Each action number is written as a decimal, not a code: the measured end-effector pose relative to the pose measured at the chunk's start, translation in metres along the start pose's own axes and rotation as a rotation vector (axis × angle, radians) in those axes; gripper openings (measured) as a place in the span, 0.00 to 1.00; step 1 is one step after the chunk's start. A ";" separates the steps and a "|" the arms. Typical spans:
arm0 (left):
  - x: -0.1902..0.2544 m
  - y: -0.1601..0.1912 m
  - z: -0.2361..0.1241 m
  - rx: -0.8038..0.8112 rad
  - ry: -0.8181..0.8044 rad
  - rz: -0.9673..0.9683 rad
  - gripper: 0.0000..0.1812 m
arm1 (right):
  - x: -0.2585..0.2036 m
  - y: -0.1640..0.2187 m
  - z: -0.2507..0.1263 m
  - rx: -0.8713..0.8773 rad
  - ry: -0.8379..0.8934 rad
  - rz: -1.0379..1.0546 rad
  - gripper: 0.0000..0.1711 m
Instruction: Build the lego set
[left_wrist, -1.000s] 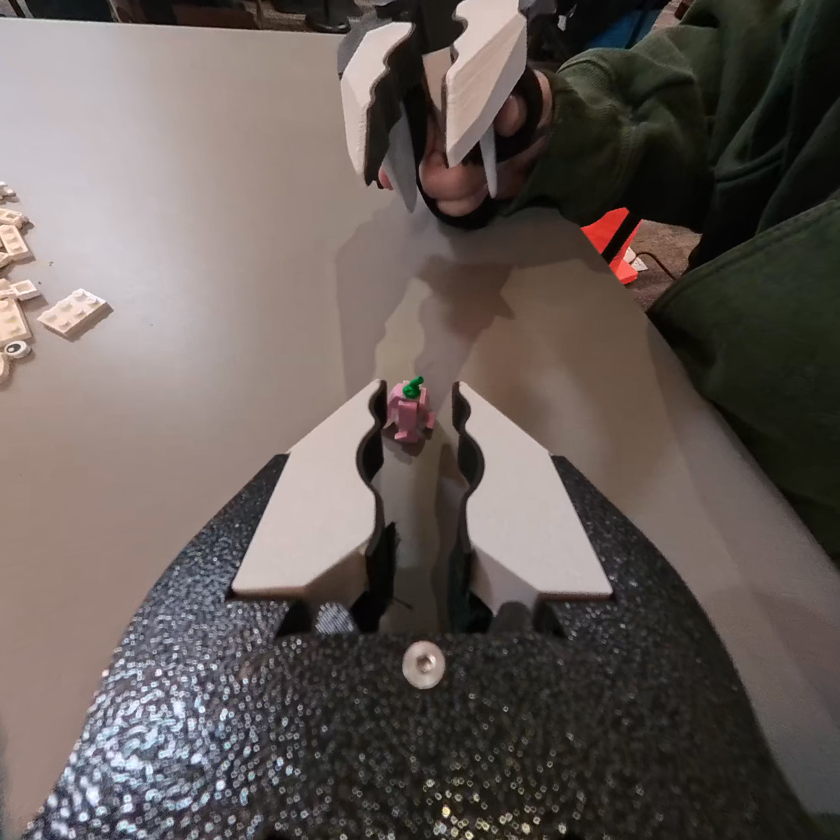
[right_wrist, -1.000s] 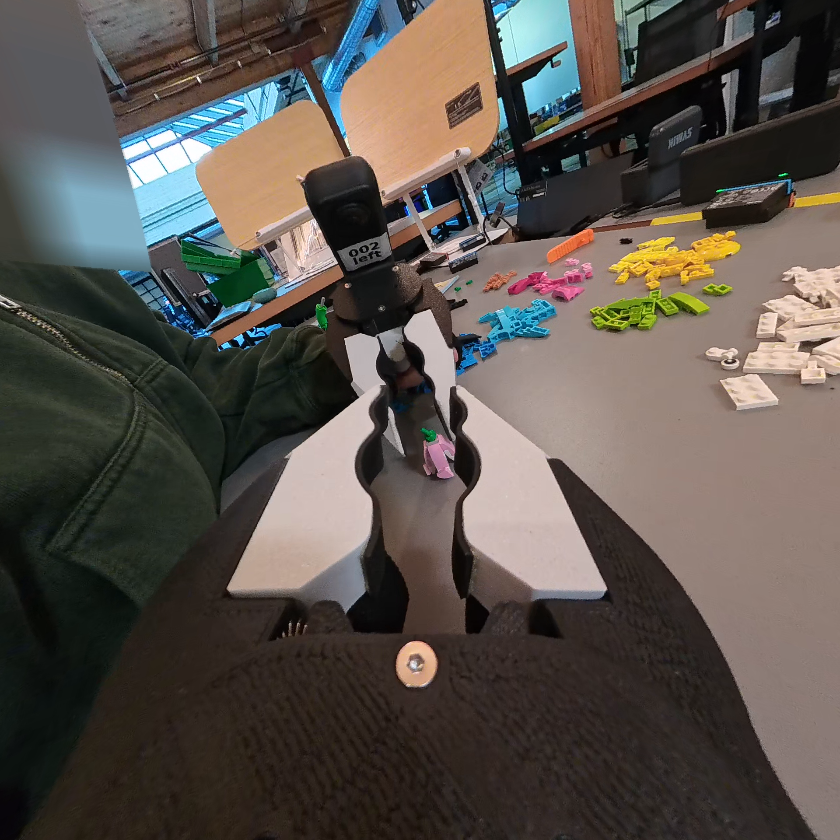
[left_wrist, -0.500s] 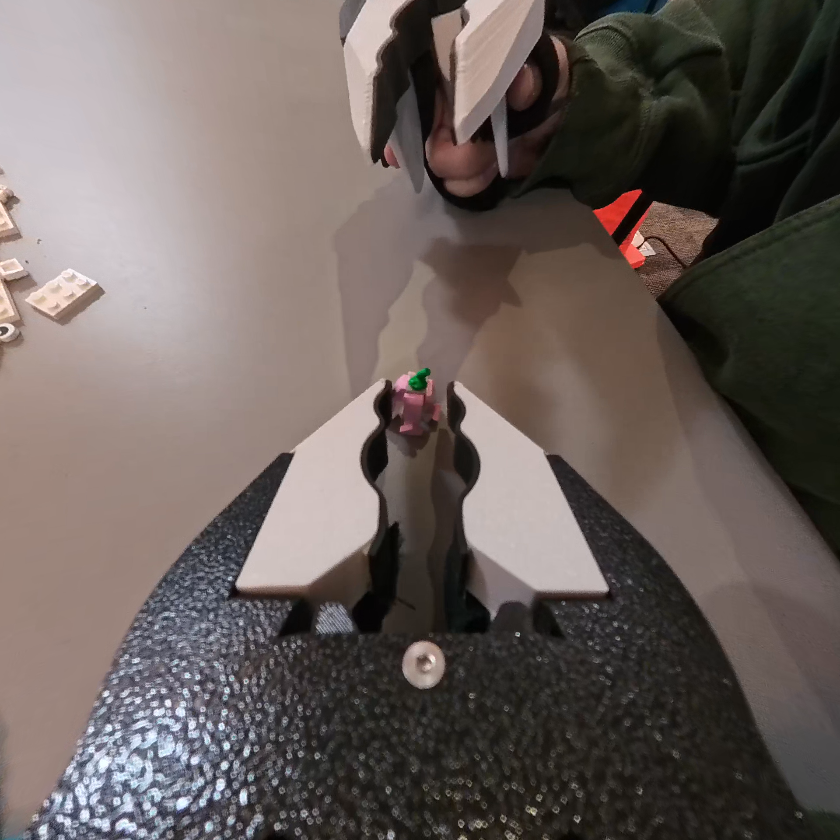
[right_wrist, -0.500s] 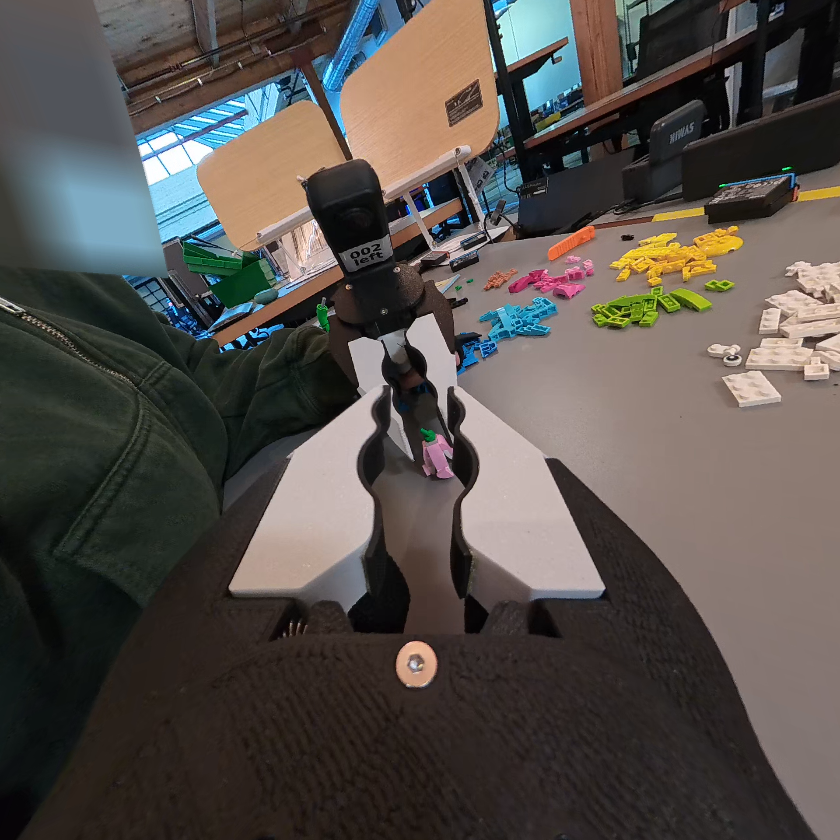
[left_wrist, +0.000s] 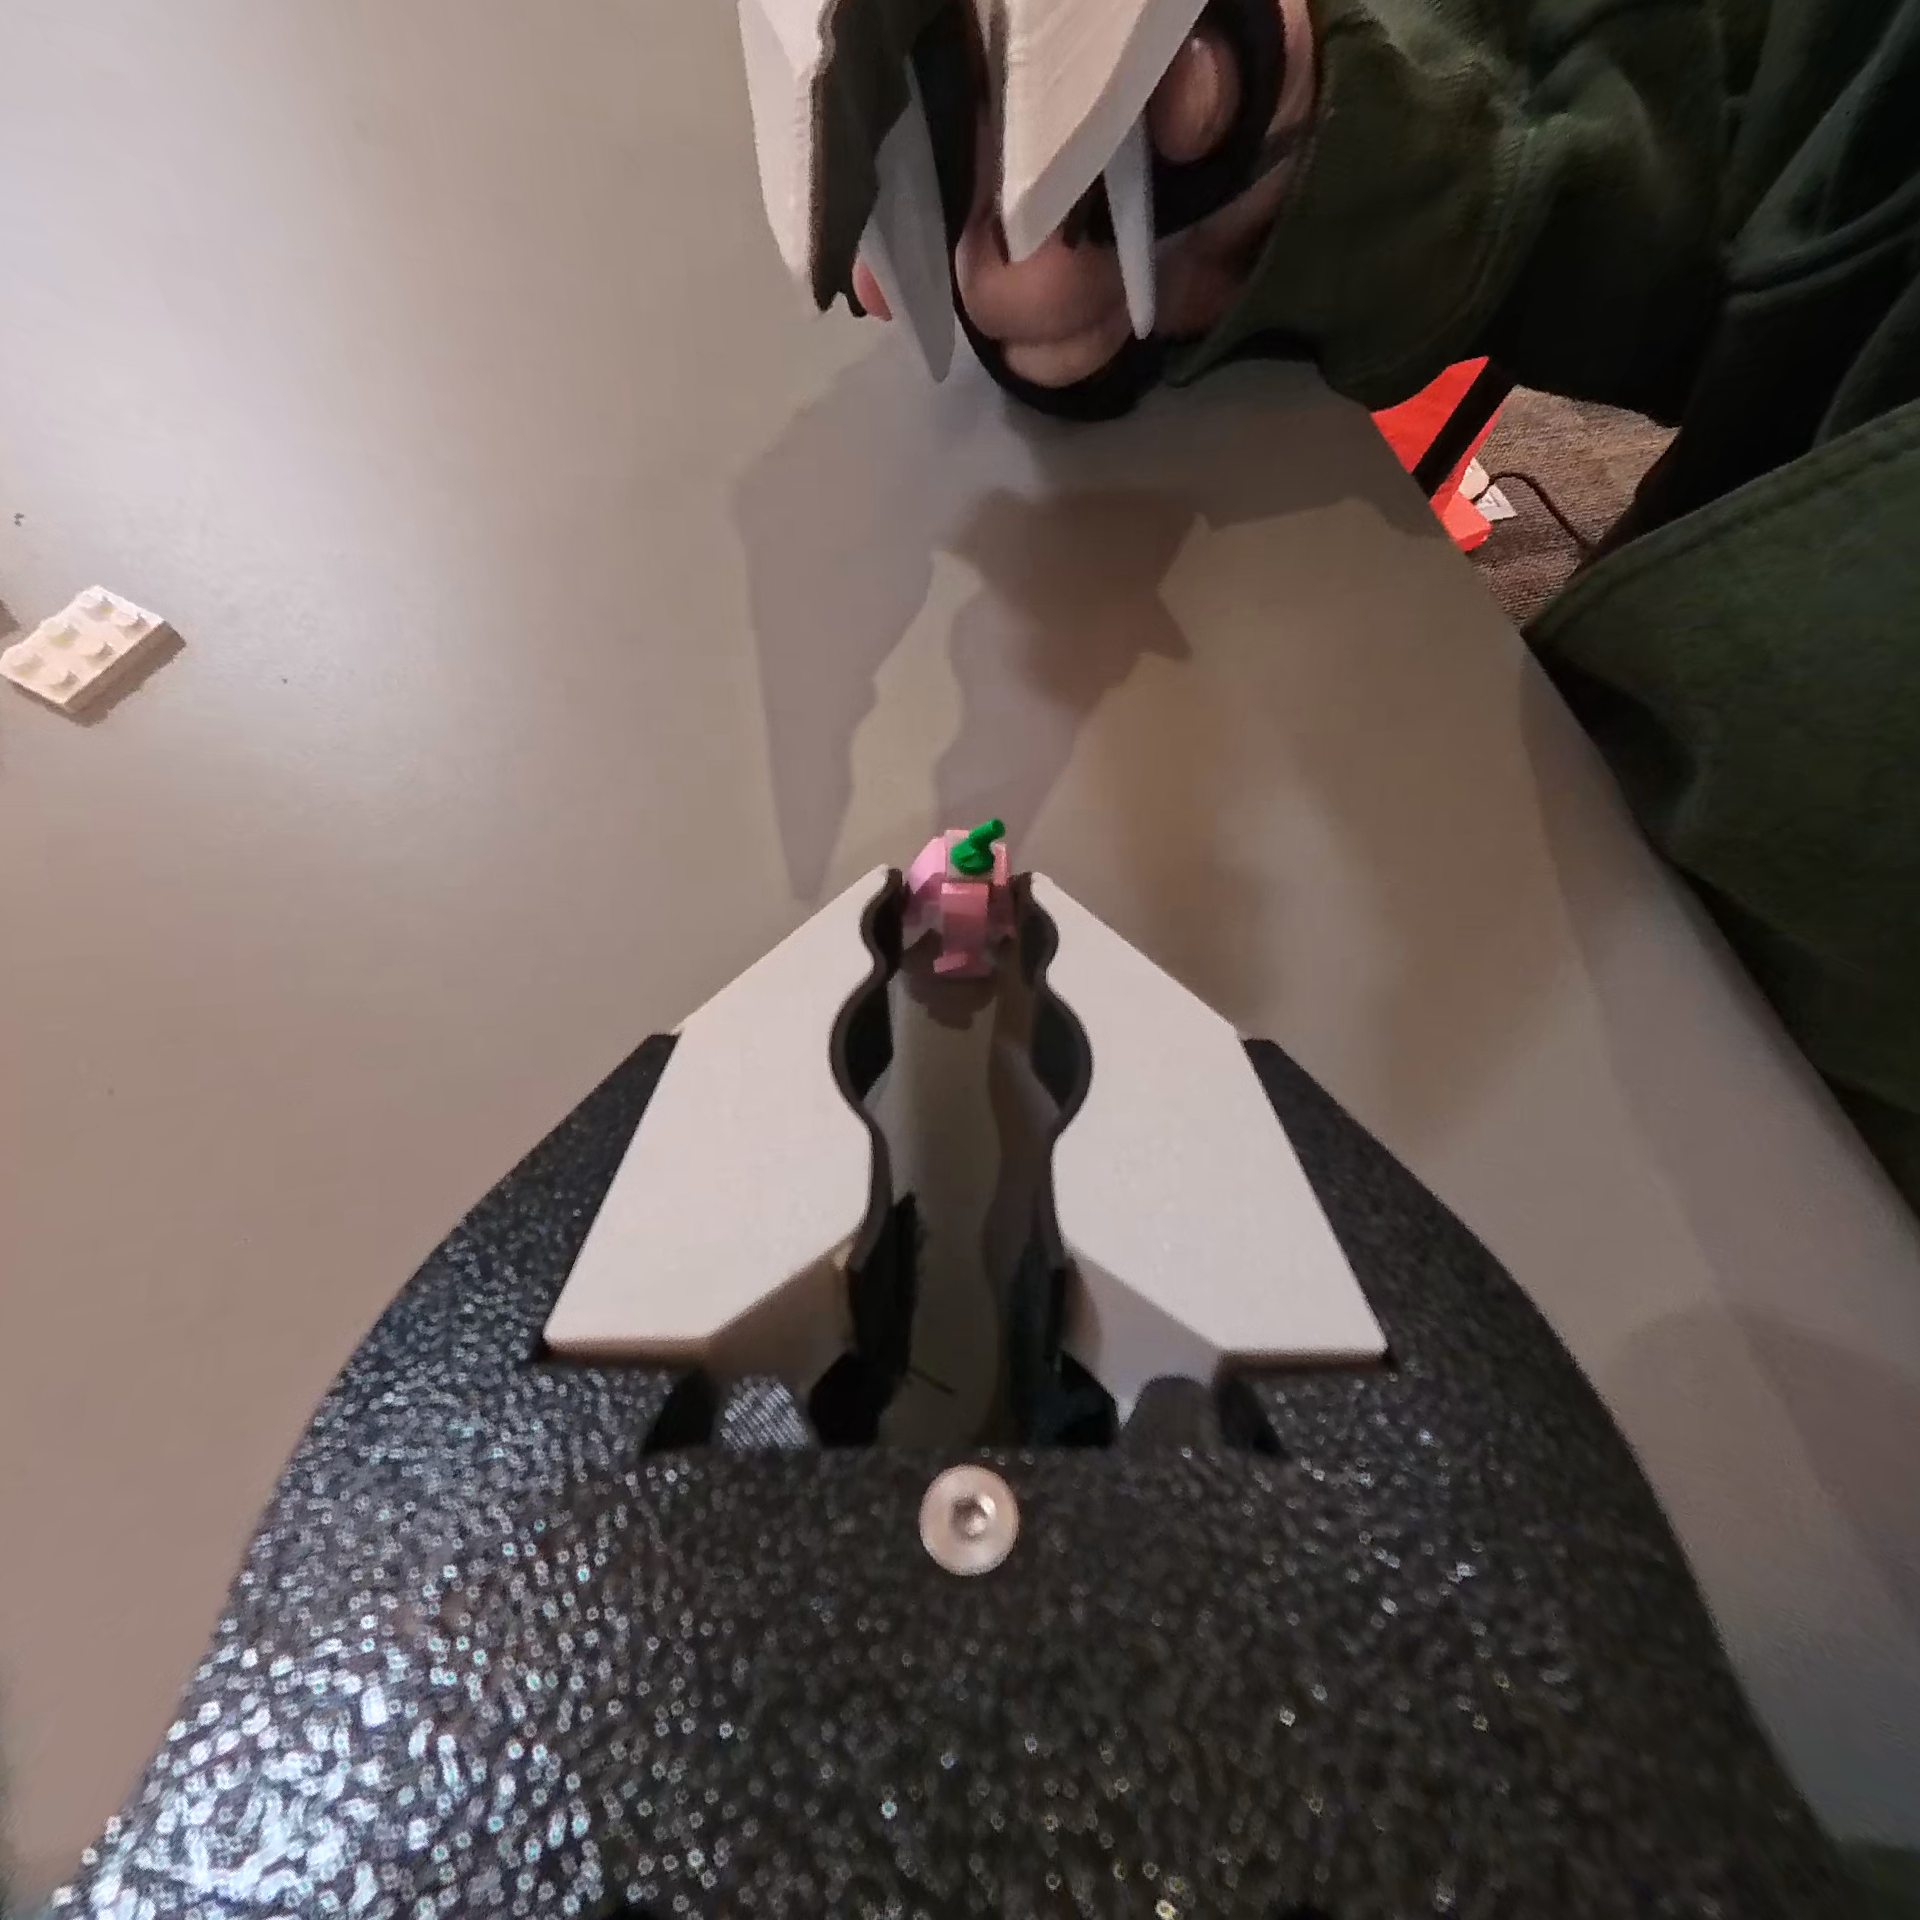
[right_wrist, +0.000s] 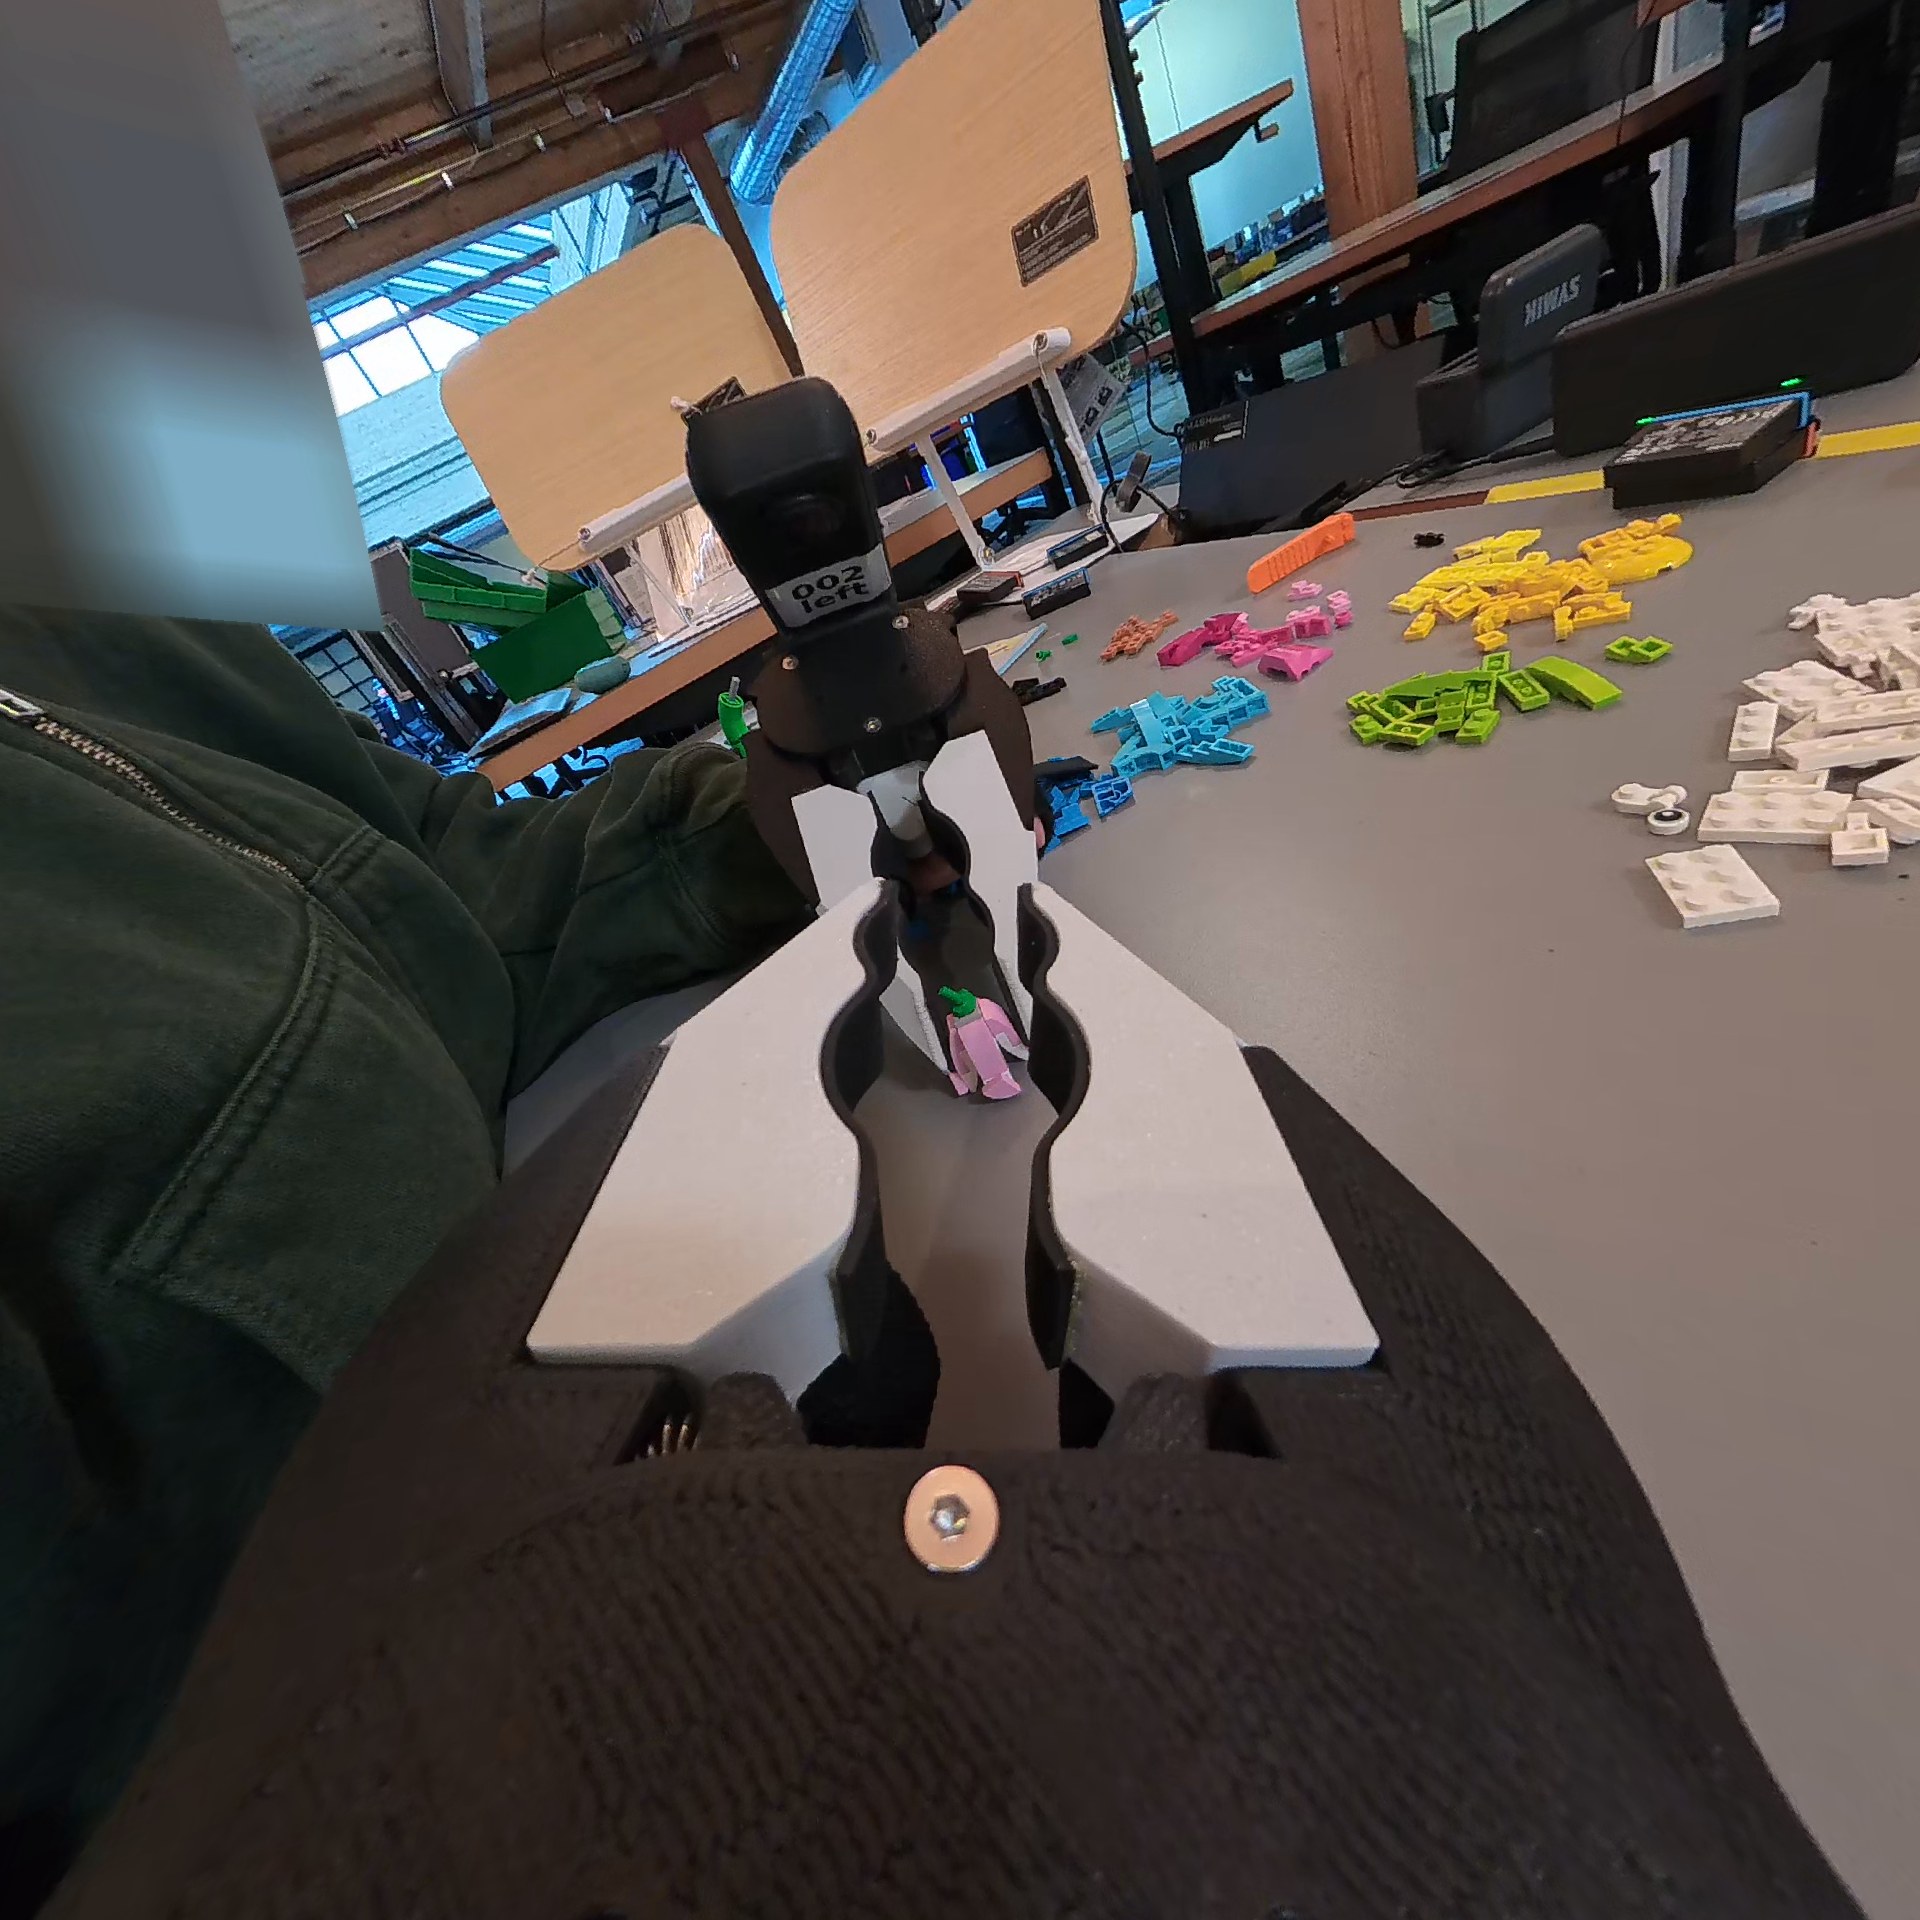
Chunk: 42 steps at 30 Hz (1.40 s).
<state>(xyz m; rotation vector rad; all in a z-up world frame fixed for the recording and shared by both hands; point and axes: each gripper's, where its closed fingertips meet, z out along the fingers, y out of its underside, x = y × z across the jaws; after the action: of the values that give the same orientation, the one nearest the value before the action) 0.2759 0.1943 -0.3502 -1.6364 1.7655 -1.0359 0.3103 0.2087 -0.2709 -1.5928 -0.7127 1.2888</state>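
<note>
Lego pieces lie sorted by colour on the grey table (right_wrist: 1455, 1039): white plates (right_wrist: 1829, 727), yellow pieces (right_wrist: 1527, 592), lime pieces (right_wrist: 1475, 696), blue pieces (right_wrist: 1174, 727) and magenta pieces (right_wrist: 1247, 639), all well apart from the work spot. A lone white plate (left_wrist: 88, 646) sits off to the side in the left wrist view.

The small pink assembly (left_wrist: 956, 914) with its green stem (left_wrist: 977, 844) stands on the table near the edge, between the tips of the left gripper (left_wrist: 958, 894). That gripper's jaws are narrowly apart, flanking the piece closely; whether they already touch it I cannot tell.

The right gripper (right_wrist: 951, 904) is raised above the table, opposite the left one, its jaws apart and empty.

The step looks like grasping the pink assembly. To do it well, keep the tips level with the pink body, below the stem, close gently and squarely so it does not tip or twist out.
</note>
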 end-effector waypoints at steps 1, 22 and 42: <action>0.000 0.000 0.000 0.000 -0.001 0.001 0.10 | 0.000 0.000 0.000 0.000 0.002 0.000 0.12; -0.005 -0.010 -0.012 0.102 -0.066 -0.066 0.10 | -0.004 0.034 0.045 -0.212 0.346 -0.273 0.10; -0.002 -0.009 -0.010 0.091 -0.058 -0.046 0.10 | -0.001 0.045 0.053 -0.310 0.405 -0.363 0.02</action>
<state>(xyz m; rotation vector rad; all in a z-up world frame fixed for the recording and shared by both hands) 0.2731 0.1988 -0.3374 -1.6419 1.6265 -1.0629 0.2539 0.2059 -0.3125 -1.7958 -0.9185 0.5879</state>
